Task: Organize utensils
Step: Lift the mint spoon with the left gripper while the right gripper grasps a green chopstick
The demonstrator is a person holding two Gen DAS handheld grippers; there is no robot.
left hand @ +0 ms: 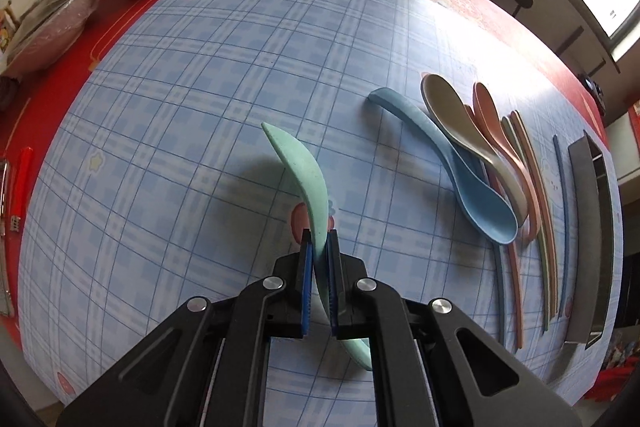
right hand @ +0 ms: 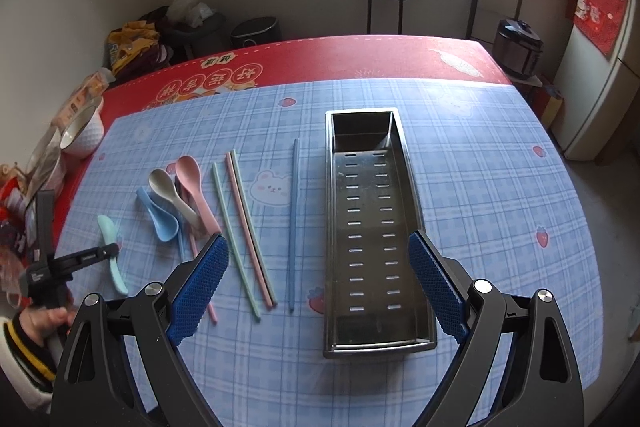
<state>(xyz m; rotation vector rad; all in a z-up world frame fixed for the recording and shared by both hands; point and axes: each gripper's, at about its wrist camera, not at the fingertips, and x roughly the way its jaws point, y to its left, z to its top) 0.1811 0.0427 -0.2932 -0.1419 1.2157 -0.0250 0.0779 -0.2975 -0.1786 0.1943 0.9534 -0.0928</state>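
Green spoon (left hand: pixel 304 175) clenched at its handle by the left tongs (left hand: pixel 320 247). Right tongs (right hand: pixel 318 283) released, hovering above the metal tray (right hand: pixel 416 203) on the tabletop (right hand: pixel 500 187).

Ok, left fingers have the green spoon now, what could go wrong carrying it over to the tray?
1. The left gripper pinches the green spoon edge-on at its narrow neck; it could pivot or slip.
2. The other spoons and chopsticks lie between it and the metal tray; a low carry may scatter them.
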